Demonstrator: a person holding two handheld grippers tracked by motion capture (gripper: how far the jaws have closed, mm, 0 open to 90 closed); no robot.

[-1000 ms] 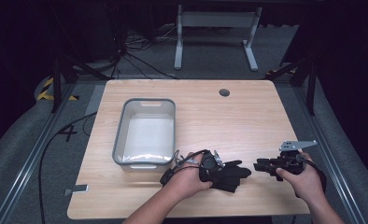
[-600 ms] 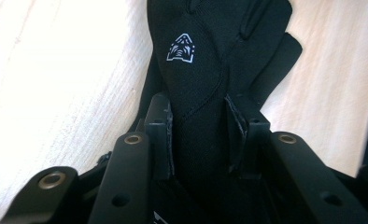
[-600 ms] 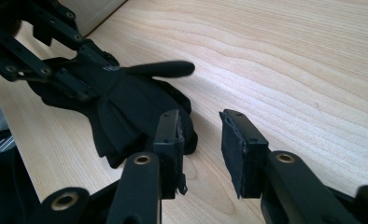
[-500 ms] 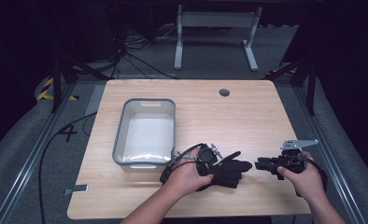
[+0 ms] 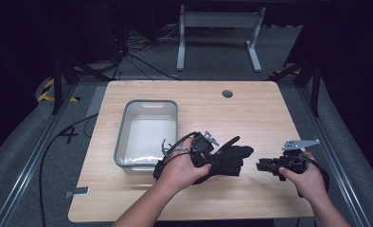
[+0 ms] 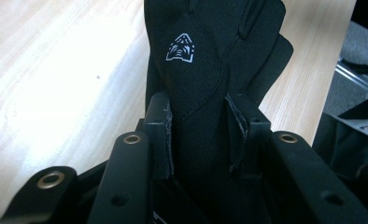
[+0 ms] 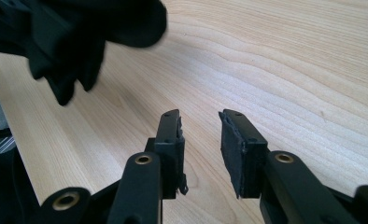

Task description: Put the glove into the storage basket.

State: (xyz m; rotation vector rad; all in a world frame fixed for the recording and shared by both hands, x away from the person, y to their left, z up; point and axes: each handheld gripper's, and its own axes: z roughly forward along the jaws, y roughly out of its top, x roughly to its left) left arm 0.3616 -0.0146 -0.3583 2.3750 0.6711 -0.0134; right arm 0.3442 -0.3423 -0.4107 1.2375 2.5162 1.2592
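Note:
A black glove with a small white logo hangs just above the wooden table, near its front middle. My left gripper is shut on its cuff end; the jaws have just been closing on it. In the left gripper view the glove runs up between the left gripper's pads, which press on it from both sides. My right gripper rests to the right of the glove, pointing at it, open and empty. In the right gripper view the right gripper faces bare wood, with the glove at the upper left.
A grey plastic bin stands left of the glove, with my left hand close to its near right corner. A cable hole sits at the table's far side. A small metal tab lies at the front left corner.
My left hand has risen and shifted slightly right, lifting the glove off the table. The right hand has stayed where it was.

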